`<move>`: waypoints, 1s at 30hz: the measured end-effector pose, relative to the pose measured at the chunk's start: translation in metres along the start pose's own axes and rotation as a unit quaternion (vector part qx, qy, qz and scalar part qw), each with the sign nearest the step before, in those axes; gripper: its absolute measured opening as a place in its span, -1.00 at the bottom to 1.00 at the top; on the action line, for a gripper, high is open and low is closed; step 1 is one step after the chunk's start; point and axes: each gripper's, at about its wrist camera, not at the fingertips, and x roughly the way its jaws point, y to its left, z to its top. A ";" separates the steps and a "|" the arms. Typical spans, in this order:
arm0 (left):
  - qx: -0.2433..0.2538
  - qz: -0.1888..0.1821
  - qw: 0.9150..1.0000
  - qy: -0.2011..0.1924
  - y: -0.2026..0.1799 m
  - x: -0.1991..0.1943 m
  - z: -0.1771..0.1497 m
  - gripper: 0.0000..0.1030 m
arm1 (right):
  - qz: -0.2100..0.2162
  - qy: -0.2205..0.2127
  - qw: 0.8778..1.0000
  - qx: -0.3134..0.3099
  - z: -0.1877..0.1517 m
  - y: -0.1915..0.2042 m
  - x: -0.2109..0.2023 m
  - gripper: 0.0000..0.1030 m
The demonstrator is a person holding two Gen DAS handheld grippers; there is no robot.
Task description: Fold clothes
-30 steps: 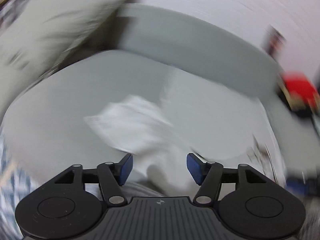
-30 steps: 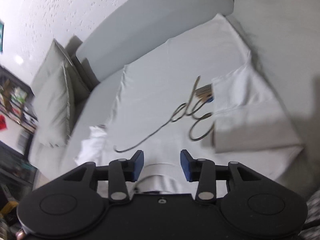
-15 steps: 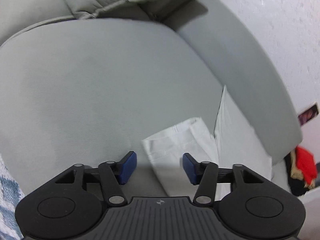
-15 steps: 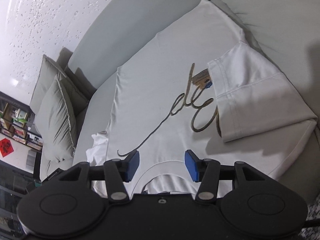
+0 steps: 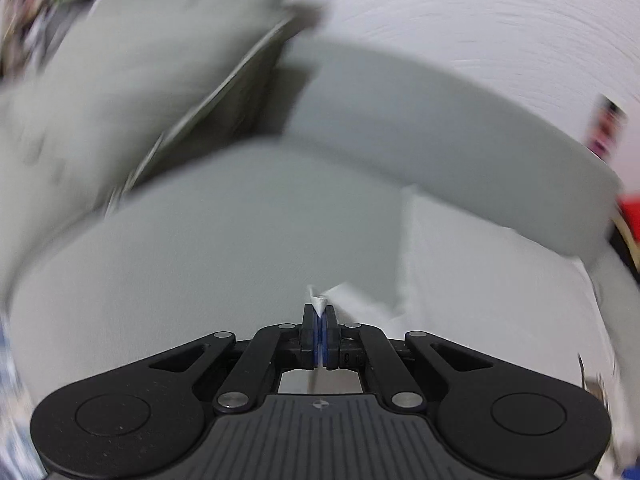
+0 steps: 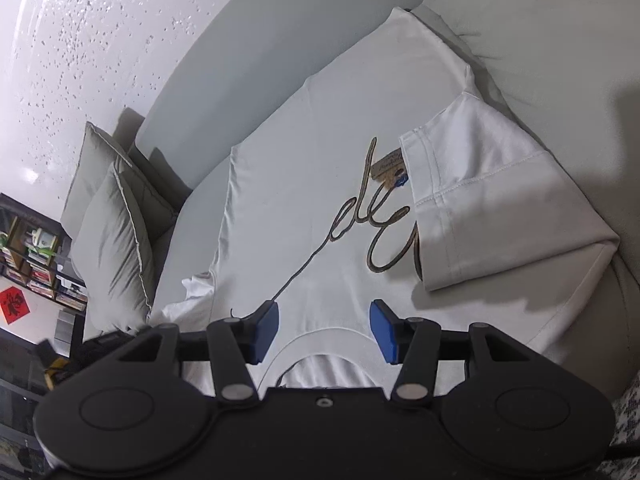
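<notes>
A white T-shirt (image 6: 320,168) with a dark cursive print lies flat on a grey sofa seat (image 6: 560,40). Its right sleeve (image 6: 492,200) is folded in over the chest. My right gripper (image 6: 325,328) hovers open above the collar, touching nothing. In the blurred left wrist view my left gripper (image 5: 320,322) is shut on the tip of the shirt's left sleeve (image 5: 344,300), a small white corner poking out between the blue pads. The rest of the shirt (image 5: 500,280) spreads to the right of it.
Two grey cushions (image 6: 112,208) lean at the sofa's left end against the backrest (image 6: 280,48). A bookshelf (image 6: 28,256) and a red paper square (image 6: 14,304) stand beyond. A textured white wall (image 6: 100,20) rises behind. Something red (image 5: 630,216) sits at the far right.
My left gripper has shut on the sleeve tip; half a second ago it was open just above that sleeve. The right gripper stays open over the collar, barely shifted.
</notes>
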 end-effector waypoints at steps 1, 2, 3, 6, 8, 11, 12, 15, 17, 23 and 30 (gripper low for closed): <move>0.034 -0.004 0.999 -0.014 -0.020 -0.007 0.000 -0.99 | 0.002 0.000 1.000 0.002 0.000 -0.002 -0.001 -0.04; 0.071 -0.007 0.997 -0.025 -0.043 -0.014 -0.003 -0.99 | 0.004 -0.001 1.000 0.003 0.000 -0.003 -0.002 -0.04; 0.105 -0.012 0.994 -0.036 -0.065 -0.020 -0.009 -0.99 | 0.006 -0.002 1.000 0.005 0.001 -0.005 -0.003 -0.04; 0.196 -0.030 0.980 -0.032 -0.123 -0.027 -0.035 -0.98 | 0.010 -0.008 1.000 0.011 0.002 -0.009 -0.007 -0.04; 0.241 -0.030 0.970 -0.001 -0.143 -0.024 -0.057 -0.96 | 0.012 -0.011 1.000 0.014 0.004 -0.013 -0.010 -0.03; 0.291 -0.013 0.955 0.059 -0.159 -0.015 -0.088 -0.65 | 0.013 -0.012 1.000 0.021 0.005 -0.019 -0.013 0.02; 0.307 -0.008 0.948 0.078 -0.165 -0.013 -0.099 -0.62 | 0.014 -0.010 1.000 0.023 0.006 -0.021 -0.014 0.08; 0.288 -0.015 0.952 0.105 -0.150 -0.020 -0.104 -0.27 | 0.018 -0.009 1.000 0.021 0.006 -0.026 -0.017 0.15; 0.233 -0.027 0.967 0.103 -0.123 -0.034 -0.091 -0.23 | 0.020 -0.010 1.000 0.018 0.006 -0.029 -0.020 0.16; 0.000 -0.024 0.989 0.146 -0.024 -0.021 -0.046 -0.17 | 0.031 -0.007 0.999 0.039 0.006 -0.042 -0.017 0.17; -0.074 -0.065 0.965 0.243 0.005 0.031 -0.035 -0.31 | 0.039 0.000 0.999 0.029 0.004 -0.034 -0.011 0.17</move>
